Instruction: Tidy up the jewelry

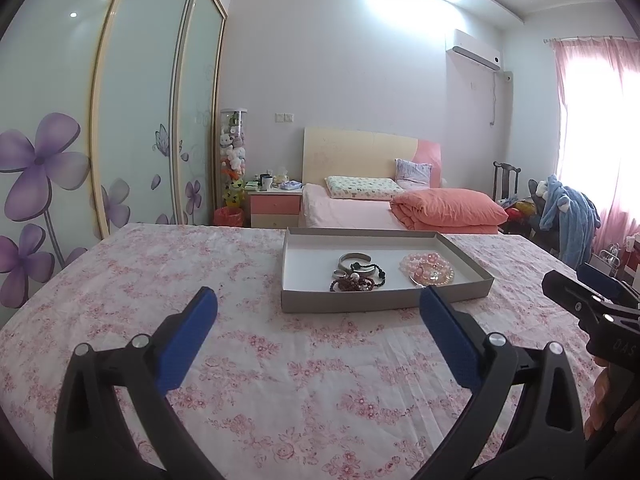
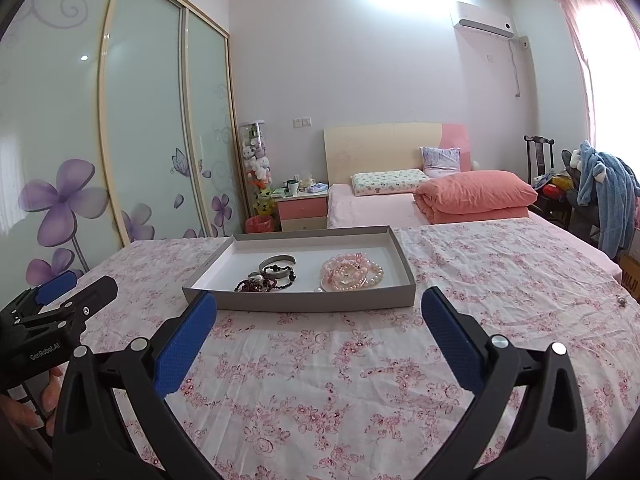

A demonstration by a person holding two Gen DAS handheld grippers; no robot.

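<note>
A shallow grey cardboard tray (image 1: 384, 300) (image 2: 300, 300) lies on the flowered tablecloth ahead of both grippers. Inside it sit a silver bangle (image 1: 354, 258) (image 2: 276, 260), a heap of dark bead bracelets (image 1: 360, 280) (image 2: 264, 282) and a pile of pink and pearl bracelets (image 1: 428, 270) (image 2: 352, 274). My left gripper (image 1: 318, 298) (image 2: 80, 286) hovers open just short of the tray's near wall, with nothing in it. My right gripper (image 2: 319, 301) (image 1: 578, 280) is open too, level with the left one and also empty. A small metallic piece (image 2: 622, 301) lies on the cloth far right.
The cloth-covered table (image 1: 280, 380) stretches wide in front of the tray. Behind it stand a bed with an orange quilt (image 2: 476, 192), a pink nightstand (image 2: 302, 210), sliding wardrobe doors (image 1: 132, 100) on the left and a chair with blue clothing (image 2: 604, 188) on the right.
</note>
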